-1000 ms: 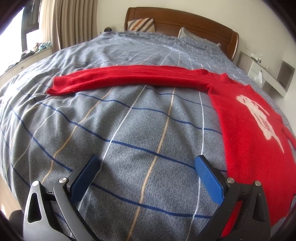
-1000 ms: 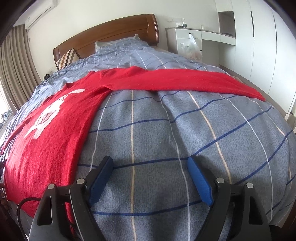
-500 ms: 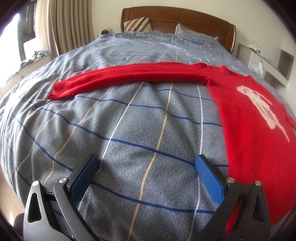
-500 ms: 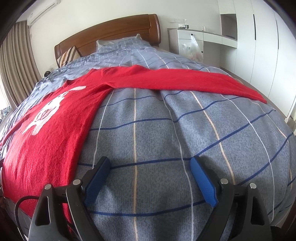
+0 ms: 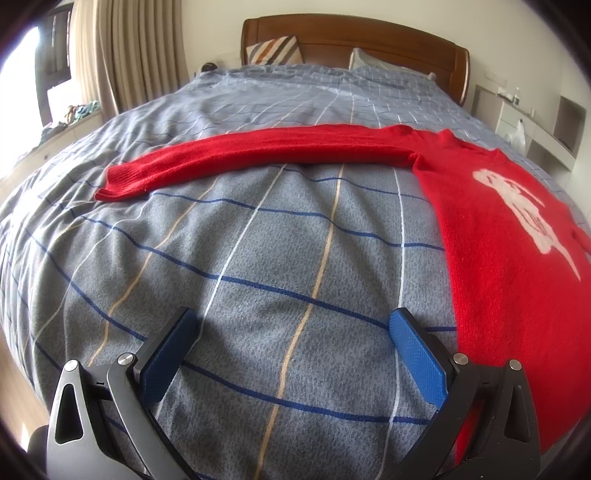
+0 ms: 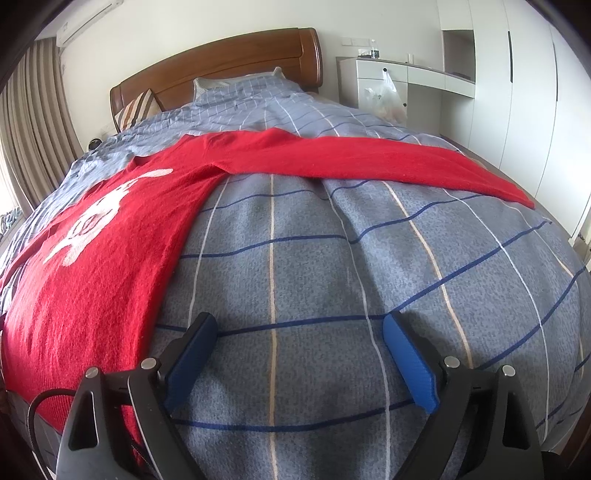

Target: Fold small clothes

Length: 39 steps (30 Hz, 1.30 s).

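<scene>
A red sweater with a white print lies flat on the bed, both sleeves spread out sideways. Its left sleeve stretches far ahead of my left gripper, which is open and empty over bare duvet, with the sweater's body just right of it. In the right wrist view the sweater's body lies at the left and its right sleeve runs across ahead. My right gripper is open and empty over the duvet, right of the body's edge.
The bed has a grey-blue checked duvet, pillows and a wooden headboard at the far end. Curtains and a window sill stand to the left. A white desk with a plastic bag and wardrobes stand to the right.
Both grippers have risen and drawn back slightly, so the sweater sits a little farther ahead in each view. Both stay open. The sweater has not moved.
</scene>
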Tool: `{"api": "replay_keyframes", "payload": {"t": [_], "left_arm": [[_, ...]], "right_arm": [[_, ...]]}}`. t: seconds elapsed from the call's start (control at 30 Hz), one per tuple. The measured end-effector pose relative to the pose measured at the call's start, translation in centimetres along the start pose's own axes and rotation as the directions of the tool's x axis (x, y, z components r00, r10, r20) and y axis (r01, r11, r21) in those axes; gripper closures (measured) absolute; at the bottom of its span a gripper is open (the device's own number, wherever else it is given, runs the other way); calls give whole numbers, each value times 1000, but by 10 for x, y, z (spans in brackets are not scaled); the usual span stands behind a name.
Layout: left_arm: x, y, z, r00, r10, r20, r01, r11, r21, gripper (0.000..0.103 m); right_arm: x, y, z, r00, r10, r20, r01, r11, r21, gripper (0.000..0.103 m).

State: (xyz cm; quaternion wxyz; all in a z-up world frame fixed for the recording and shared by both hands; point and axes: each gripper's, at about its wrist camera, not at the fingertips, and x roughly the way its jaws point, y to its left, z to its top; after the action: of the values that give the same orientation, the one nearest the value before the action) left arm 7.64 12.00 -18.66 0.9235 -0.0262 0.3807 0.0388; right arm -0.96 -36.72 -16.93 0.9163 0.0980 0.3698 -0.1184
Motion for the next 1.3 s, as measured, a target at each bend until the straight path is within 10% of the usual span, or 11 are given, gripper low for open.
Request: {"api": "replay_keyframes", "payload": {"t": [1.3], "left_arm": [[0,-1,-2,1000,0,3,0,1000,1,0]], "right_arm": [[-1,4,1,1000,18,-17,-18,1000,-3,5]]}}
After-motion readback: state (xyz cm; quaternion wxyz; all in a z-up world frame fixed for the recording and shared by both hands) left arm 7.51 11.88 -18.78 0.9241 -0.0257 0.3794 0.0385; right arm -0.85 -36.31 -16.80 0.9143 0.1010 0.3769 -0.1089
